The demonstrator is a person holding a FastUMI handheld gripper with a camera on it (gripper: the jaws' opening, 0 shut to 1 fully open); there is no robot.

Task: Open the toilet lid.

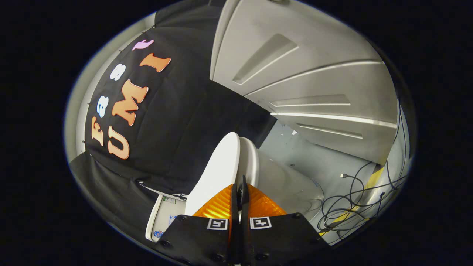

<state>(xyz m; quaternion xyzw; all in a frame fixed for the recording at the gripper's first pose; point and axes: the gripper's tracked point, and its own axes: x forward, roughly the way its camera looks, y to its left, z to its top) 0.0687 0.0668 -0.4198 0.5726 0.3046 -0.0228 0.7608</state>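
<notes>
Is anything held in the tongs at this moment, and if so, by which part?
The tongs are nearly closed, fingers almost together. The raised toilet lid stands just beyond them, its edge at the fingertips. Whether both fingers pinch that edge cannot be told.

Black cloth wall [177, 122] hanging behind, draped down to the floor. Big grey panelled door [314, 85] off to the side, with raised shapes on it. Grey floor [295, 155] below the door. Black cables [351, 199] in a tangled heap on the floor, one loose plug end [344, 176] just beside them. Yellow strip [375, 179] near the cables.
</notes>
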